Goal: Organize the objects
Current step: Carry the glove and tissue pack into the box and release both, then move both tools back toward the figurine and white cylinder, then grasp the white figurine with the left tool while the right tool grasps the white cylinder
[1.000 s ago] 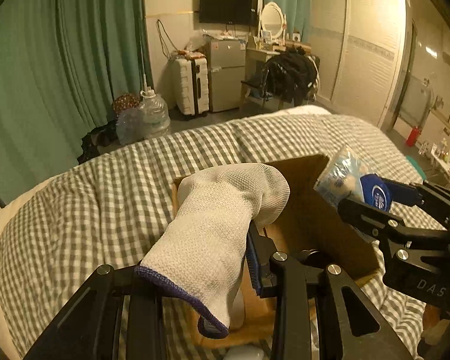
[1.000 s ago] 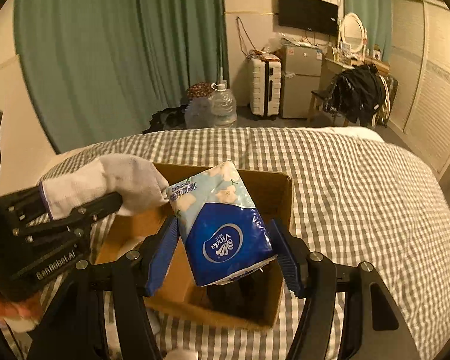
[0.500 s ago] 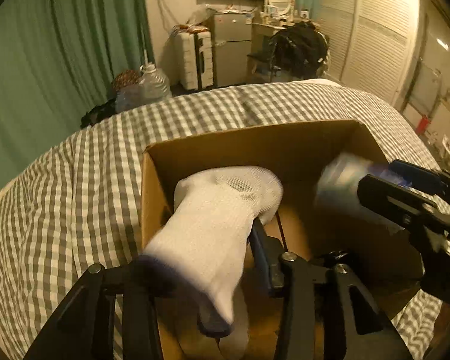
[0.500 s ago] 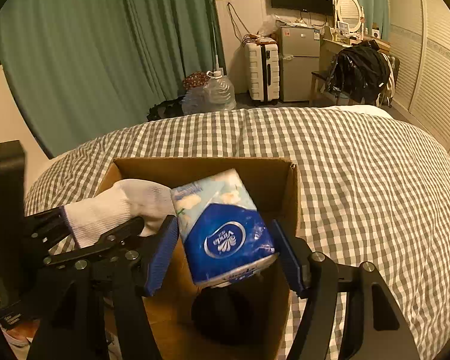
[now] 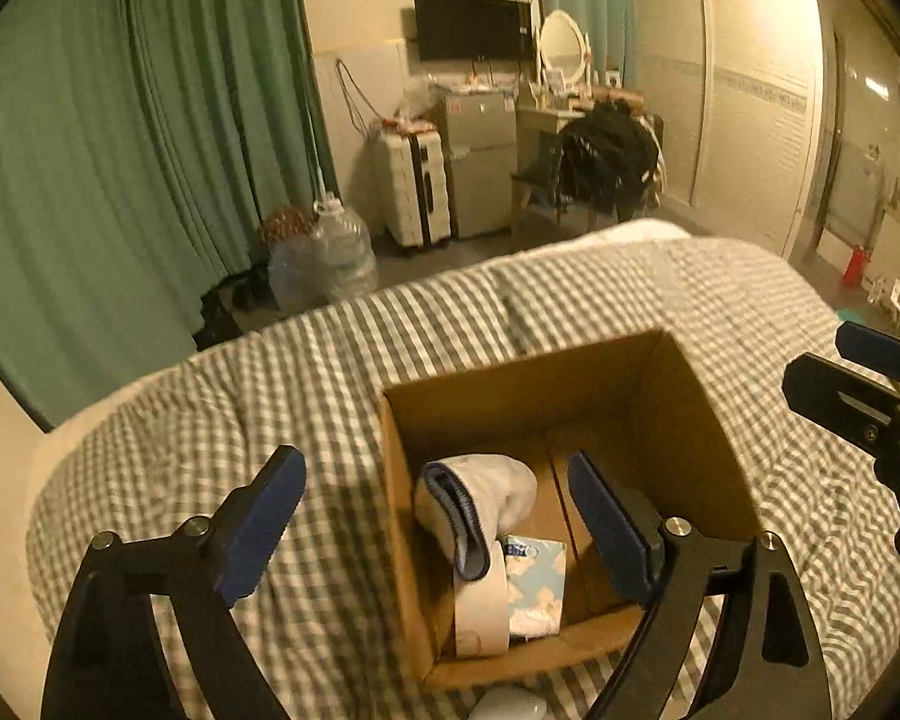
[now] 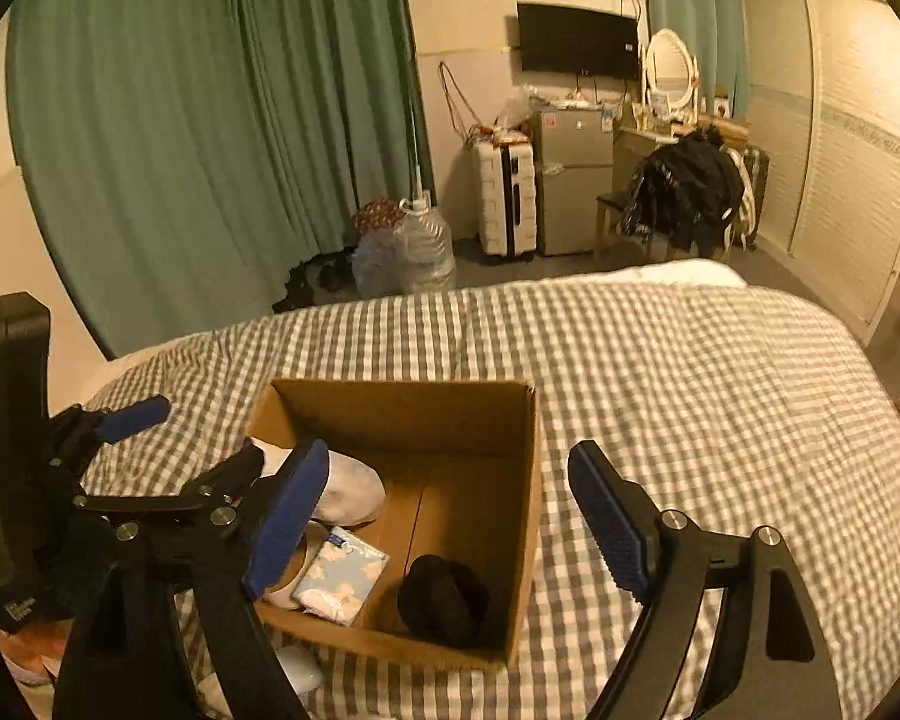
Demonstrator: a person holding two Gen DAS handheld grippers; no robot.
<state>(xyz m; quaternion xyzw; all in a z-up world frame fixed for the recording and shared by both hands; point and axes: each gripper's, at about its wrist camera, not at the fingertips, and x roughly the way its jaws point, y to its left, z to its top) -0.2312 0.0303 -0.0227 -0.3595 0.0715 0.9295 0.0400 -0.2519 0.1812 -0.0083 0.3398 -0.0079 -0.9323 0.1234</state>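
Observation:
An open cardboard box (image 5: 534,396) sits on the checked bed. In it lie a white sock with a blue cuff (image 5: 480,498), a pale blue tissue pack (image 5: 537,585) and a white roll (image 5: 480,606). My left gripper (image 5: 432,468) hangs above the box's left half, its jaws opening, with nothing held between them. In the right wrist view the box (image 6: 402,414) also holds a black bundle (image 6: 444,594) beside the sock (image 6: 348,486) and the tissue pack (image 6: 342,576). My right gripper (image 6: 450,462) hovers over the box's right wall, jaws opening and empty. The left gripper (image 6: 192,444) shows at the left there.
A small white object (image 5: 510,705) lies on the grey checked bedspread (image 6: 690,372) just in front of the box. Beyond the bed's far edge stand water jugs (image 6: 414,252), a white suitcase (image 6: 504,204), a small fridge (image 6: 576,180) and a chair with dark clothes (image 6: 690,192). Green curtains hang at the left.
The left gripper has let go of the white sock and the right has let go of the tissue pack. Both now lie in the box. Both grippers have opened wide and drawn back upward.

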